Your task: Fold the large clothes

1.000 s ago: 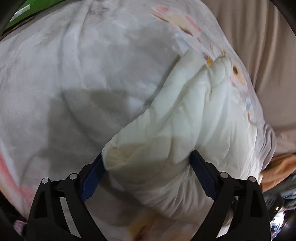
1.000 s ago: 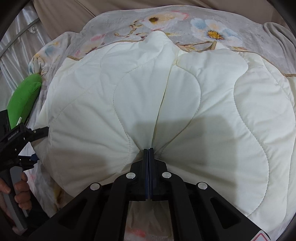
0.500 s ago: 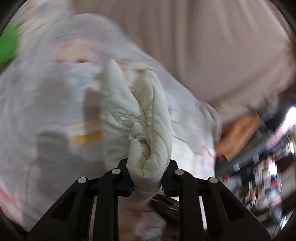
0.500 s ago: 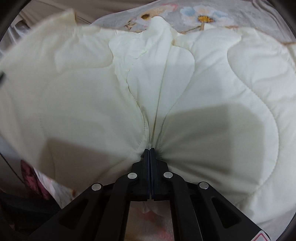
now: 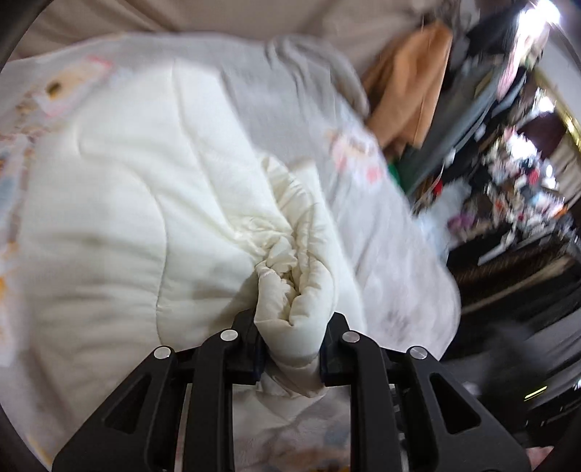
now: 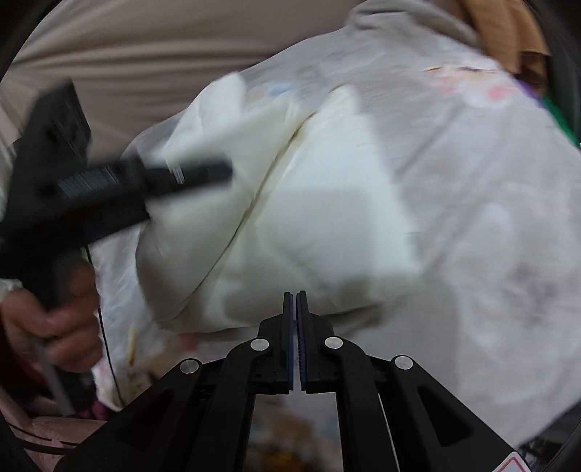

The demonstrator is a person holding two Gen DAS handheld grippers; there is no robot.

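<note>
Wall: a beige, softly pleated fabric backdrop [image 5: 225, 18] runs across the top of both views, beyond the fingers.
Bed cover: a grey sheet printed with pale pink and yellow flowers [image 5: 392, 225] spreads under and ahead of the tools.
Orange cloth: a tan-orange fabric piece [image 5: 406, 83] hangs up and to the right, past the sheet's edge.
Shelving: dark furniture crowded with small, blurred, colourful items [image 5: 523, 181] fills the far right.
Light: a bright white glare [image 5: 537, 14] sits in the upper right corner.
Green strip: a green edge [image 6: 561, 116] shows far right.
</note>
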